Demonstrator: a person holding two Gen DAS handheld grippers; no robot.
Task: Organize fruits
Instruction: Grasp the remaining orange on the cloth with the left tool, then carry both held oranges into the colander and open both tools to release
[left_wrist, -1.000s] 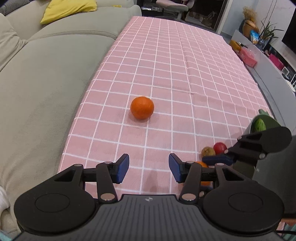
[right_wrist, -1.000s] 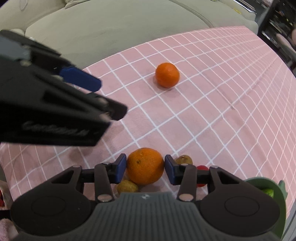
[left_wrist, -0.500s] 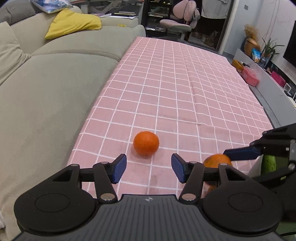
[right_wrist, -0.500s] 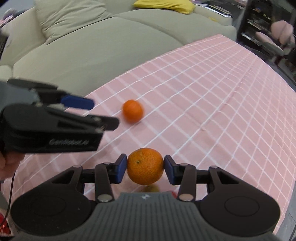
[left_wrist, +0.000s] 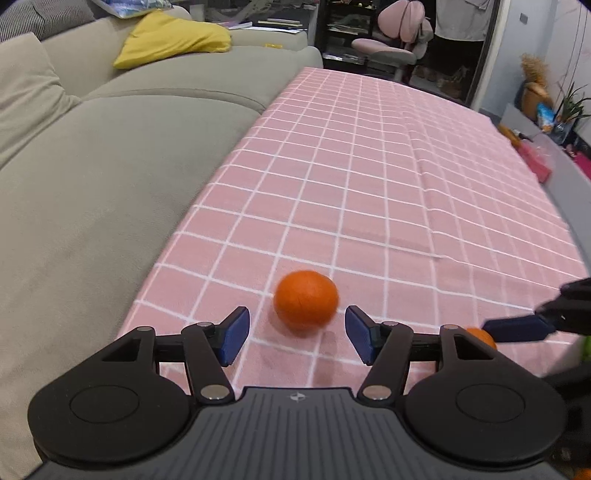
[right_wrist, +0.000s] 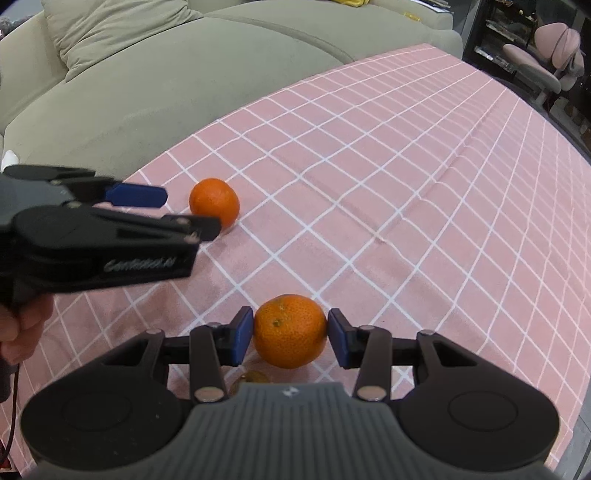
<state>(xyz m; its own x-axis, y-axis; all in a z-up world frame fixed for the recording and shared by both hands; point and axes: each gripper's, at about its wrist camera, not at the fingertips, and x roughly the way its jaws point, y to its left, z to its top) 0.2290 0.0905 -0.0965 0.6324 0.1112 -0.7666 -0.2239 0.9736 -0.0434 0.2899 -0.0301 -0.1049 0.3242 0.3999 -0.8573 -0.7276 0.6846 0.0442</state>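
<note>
An orange lies on the pink checked tablecloth near its left edge. My left gripper is open, its blue pads just short of that orange on either side. The same orange shows in the right wrist view, just beyond the left gripper's fingertips. My right gripper is shut on a second orange and holds it above the cloth. That held orange peeks out at the right of the left wrist view.
A grey sofa runs along the table's left edge, with a yellow cushion. A small brownish fruit lies under the right gripper. A pink chair stands beyond the table's far end.
My left gripper has closed in on the lying orange, which now sits just ahead of its pads. My right gripper has lifted the second orange off the cloth, away from the small fruits.
</note>
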